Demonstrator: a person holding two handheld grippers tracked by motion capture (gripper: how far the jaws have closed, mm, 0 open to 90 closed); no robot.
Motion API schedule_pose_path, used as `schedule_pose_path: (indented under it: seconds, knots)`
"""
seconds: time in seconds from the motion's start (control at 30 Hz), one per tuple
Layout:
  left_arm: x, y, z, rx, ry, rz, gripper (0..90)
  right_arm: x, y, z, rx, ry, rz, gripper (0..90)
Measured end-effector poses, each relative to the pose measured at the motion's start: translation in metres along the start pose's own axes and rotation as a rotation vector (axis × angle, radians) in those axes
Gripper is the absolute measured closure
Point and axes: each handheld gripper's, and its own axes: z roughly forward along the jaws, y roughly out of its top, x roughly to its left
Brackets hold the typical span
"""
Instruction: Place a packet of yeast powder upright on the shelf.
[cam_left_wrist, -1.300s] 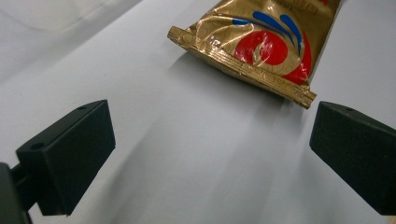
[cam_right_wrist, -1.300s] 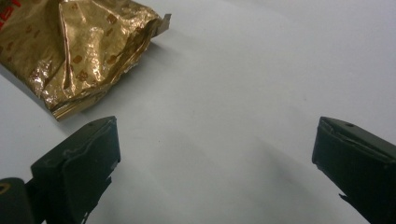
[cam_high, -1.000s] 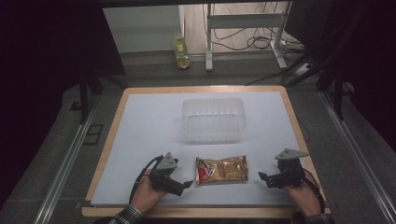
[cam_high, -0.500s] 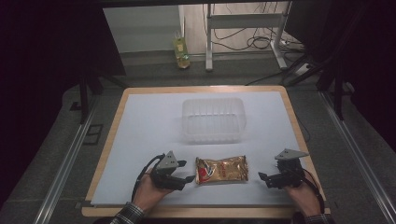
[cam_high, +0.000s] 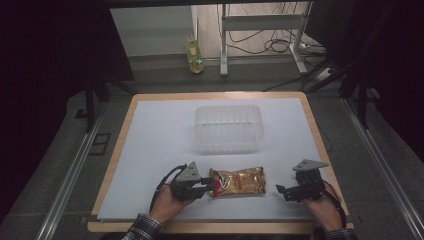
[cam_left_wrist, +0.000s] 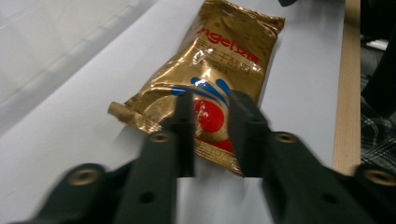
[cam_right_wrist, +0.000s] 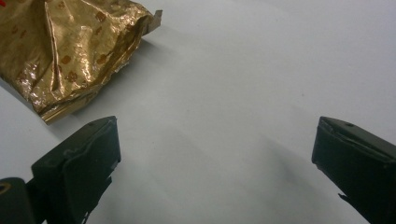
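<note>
A gold snack packet (cam_high: 237, 181) lies flat near the tabletop's (cam_high: 150, 150) near edge, its long axis running along that edge. The left gripper (cam_high: 209, 187) lies low at the packet's left end, hand (cam_high: 167, 202) behind it; its own view shows the jaws narrowly parted over the red and blue print (cam_left_wrist: 210, 109), contact unclear. The right gripper (cam_high: 281, 190) rests toward the near right corner, apart from the packet's crinkled end (cam_right_wrist: 70, 51), jaws spread wide over bare white surface. A clear plastic tub (cam_high: 228, 127) sits toward the far edge.
</note>
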Motion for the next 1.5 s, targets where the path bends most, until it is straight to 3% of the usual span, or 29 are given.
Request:
schedule_pose_path:
  seconds: [0.17, 0.33, 0.47, 0.57, 0.67, 0.97, 1.03, 1.1, 1.13, 1.17, 1.5]
  knots:
    - [-0.004, 0.004, 0.008, -0.003, 0.008, 0.022, 89.2, 0.000, 0.001, 0.000, -0.004, -0.001, 0.000, 1.7]
    - [-0.004, 0.004, 0.018, -0.025, -0.009, 0.005, 89.1, 0.001, 0.001, 0.001, 0.003, 0.001, 0.000, 1.7]
    - [-0.003, -0.001, 0.029, -0.006, -0.010, -0.004, 89.2, 0.001, 0.001, 0.002, 0.014, 0.003, 0.002, 1.8]
    - [-0.001, -0.001, 0.029, 0.005, -0.015, -0.008, 89.4, 0.001, 0.001, 0.003, 0.016, 0.002, 0.002, 1.9]
    - [-0.002, 0.000, 0.028, 0.029, 0.012, 0.008, 89.5, 0.002, 0.001, 0.003, 0.017, 0.004, 0.001, 1.9]
    - [0.000, -0.005, 0.025, 0.048, 0.037, -0.001, 89.7, 0.005, 0.001, 0.001, 0.017, 0.024, -0.006, 2.1]
    - [0.000, -0.007, 0.025, 0.065, 0.060, 0.005, 89.7, 0.007, 0.001, 0.000, 0.014, 0.033, -0.004, 2.1]
    - [-0.001, -0.011, 0.027, 0.124, 0.085, 0.032, 89.7, 0.007, 0.001, 0.000, 0.014, 0.039, -0.004, 2.1]
    - [-0.002, -0.011, 0.027, 0.118, 0.088, 0.017, 89.7, 0.007, 0.001, 0.001, 0.013, 0.043, -0.004, 2.1]
    - [-0.002, -0.010, 0.027, 0.127, 0.091, 0.031, 89.7, 0.008, 0.001, 0.001, 0.013, 0.046, -0.005, 2.1]
    - [0.001, -0.011, 0.027, 0.120, 0.073, 0.015, 89.6, 0.013, 0.003, 0.003, 0.011, 0.115, -0.002, 2.0]
